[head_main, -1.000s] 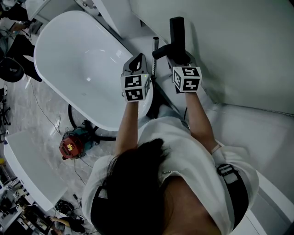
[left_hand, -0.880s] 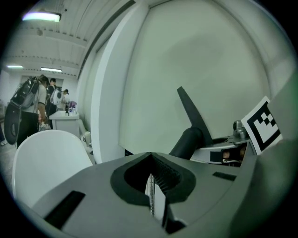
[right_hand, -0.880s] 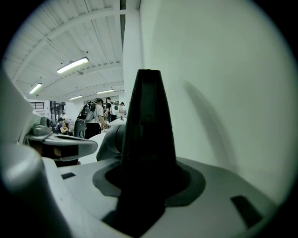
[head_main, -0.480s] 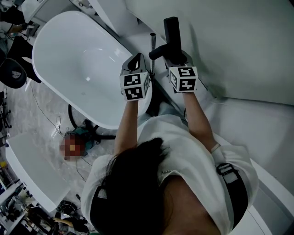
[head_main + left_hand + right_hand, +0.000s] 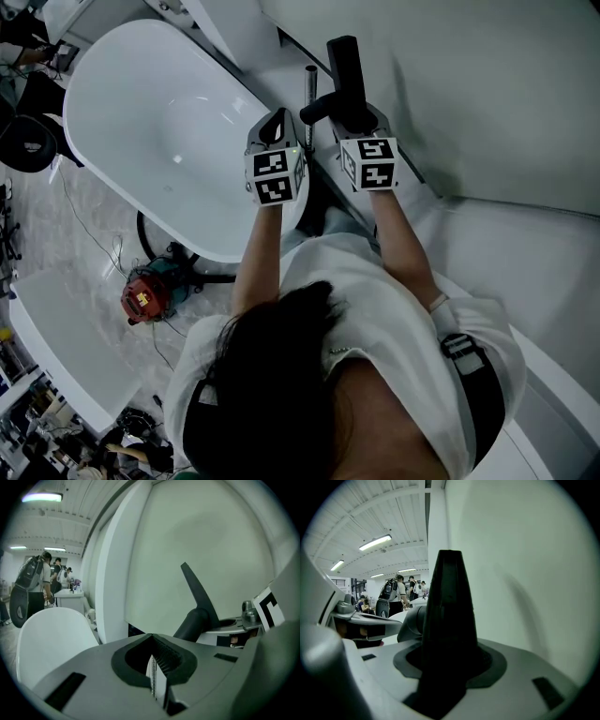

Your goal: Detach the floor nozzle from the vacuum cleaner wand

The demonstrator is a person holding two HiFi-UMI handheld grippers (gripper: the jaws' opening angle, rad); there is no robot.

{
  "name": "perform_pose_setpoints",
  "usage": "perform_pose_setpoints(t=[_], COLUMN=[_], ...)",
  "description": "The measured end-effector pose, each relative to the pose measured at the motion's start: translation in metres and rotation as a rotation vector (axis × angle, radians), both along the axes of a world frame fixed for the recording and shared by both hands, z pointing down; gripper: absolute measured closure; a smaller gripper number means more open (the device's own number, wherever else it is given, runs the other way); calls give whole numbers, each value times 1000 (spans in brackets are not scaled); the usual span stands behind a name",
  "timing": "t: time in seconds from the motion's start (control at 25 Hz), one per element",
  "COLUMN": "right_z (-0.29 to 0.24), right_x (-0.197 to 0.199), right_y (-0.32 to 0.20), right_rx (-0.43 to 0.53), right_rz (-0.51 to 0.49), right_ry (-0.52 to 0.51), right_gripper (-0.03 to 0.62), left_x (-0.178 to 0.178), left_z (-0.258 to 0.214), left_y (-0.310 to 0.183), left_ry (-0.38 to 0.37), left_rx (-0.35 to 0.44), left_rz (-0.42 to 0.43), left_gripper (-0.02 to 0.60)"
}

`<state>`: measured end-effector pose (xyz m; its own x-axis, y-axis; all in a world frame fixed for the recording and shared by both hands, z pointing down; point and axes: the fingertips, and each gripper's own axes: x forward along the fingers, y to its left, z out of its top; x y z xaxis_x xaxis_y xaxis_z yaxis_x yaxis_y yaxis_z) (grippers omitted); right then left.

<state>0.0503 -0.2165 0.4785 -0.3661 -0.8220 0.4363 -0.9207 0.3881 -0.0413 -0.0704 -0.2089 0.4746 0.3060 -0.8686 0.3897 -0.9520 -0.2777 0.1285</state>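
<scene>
left gripper [image 5: 151, 639]: my jaws here are pressed together. only a thin pale strip [image 5: 153, 677] shows in the seam, and i cannot tell what it is.
right gripper [image 5: 449, 658]: my jaws here stand wide but are clamped on the floor nozzle [image 5: 447, 611]. its black body fills the whole gap between them.
floor nozzle: black and long. it reaches out well beyond the tips of the right jaws, and in the right gripper view it gets narrower toward its far end.
neck [image 5: 192, 623]: a dark round neck bends away from the nozzle toward the side of the left jaws and passes just ahead of their tips.
wand [image 5: 310, 89]: a thin grey tube, between my two pairs of jaws and a little ahead of them. the neck comes up to it, but i cannot tell if the two are joined.
wall [image 5: 487, 94]: pale and plain, just to the right of the right jaws. the nozzle lies along its foot.
bathtub [image 5: 141, 122]: white and oval, to the left of the left jaws. its near rim is below the left gripper.
marker cubes: one sits behind each pair of jaws, left [image 5: 275, 176] and right [image 5: 367, 162], and the two are near each other.
red machine [image 5: 142, 295]: on the floor [image 5: 56, 234], behind the left jaws and to their left, well apart from them, with dark cables around it.
people [image 5: 40, 583]: some stand far ahead of the left jaws, beyond the bathtub, one with a backpack.
</scene>
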Motion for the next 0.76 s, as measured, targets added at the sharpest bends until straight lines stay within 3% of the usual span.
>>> perform_pose_setpoints(t=[0.76], right_z=[1], right_x=[-13], right_y=[-9], right_rx=[7], right_rz=[-24], right_ry=[40], right_gripper=[381], left_x=[-17], left_z=[5], left_y=[-7], left_ry=[-20], left_rx=[-8], left_rz=[-42], left_gripper=[578])
